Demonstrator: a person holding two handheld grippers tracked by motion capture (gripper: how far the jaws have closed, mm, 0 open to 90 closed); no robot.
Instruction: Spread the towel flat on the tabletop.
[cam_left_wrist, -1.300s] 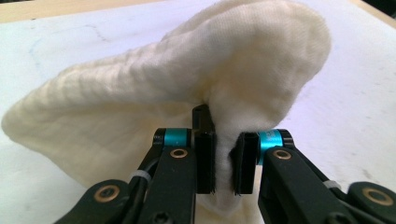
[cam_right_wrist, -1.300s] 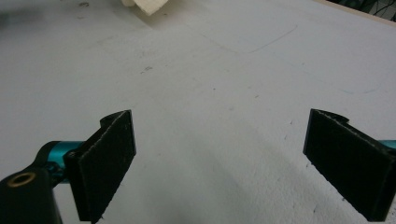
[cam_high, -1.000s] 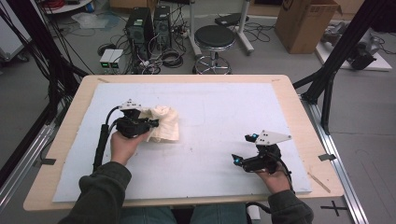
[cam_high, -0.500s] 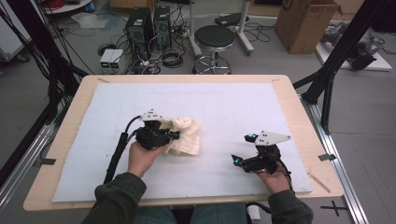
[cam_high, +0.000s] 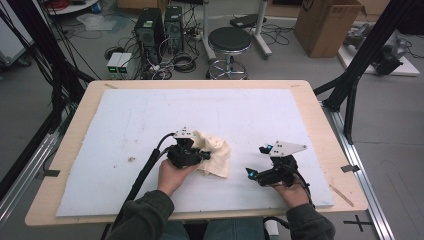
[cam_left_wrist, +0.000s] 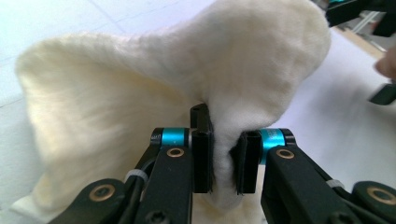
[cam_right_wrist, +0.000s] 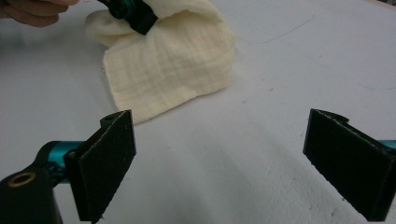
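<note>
A cream cloth (cam_high: 216, 156) lies bunched on the white mat (cam_high: 150, 115), near its front middle. My left gripper (cam_high: 204, 156) is shut on a raised fold of it. In the left gripper view the cloth (cam_left_wrist: 140, 93) is pinched between the two black pads (cam_left_wrist: 201, 158); the jaws have just been opening a little, with the fold still between them. My right gripper (cam_high: 257, 161) rests to the right of the cloth, open with nothing between its pads (cam_right_wrist: 107, 158). From there the cloth (cam_right_wrist: 173, 56) lies a short way ahead, with the left gripper (cam_right_wrist: 135, 11) on its far side.
The mat covers most of a wooden table (cam_high: 75, 150). A small wooden stick (cam_high: 341, 195) lies by the right front corner. Beyond the table are a black stool (cam_high: 230, 42), computer towers (cam_high: 160, 25) and a cardboard box (cam_high: 327, 22).
My left gripper has dragged the cloth to the right and toward the near edge, closer to the right gripper. The right gripper has stayed where it was.
</note>
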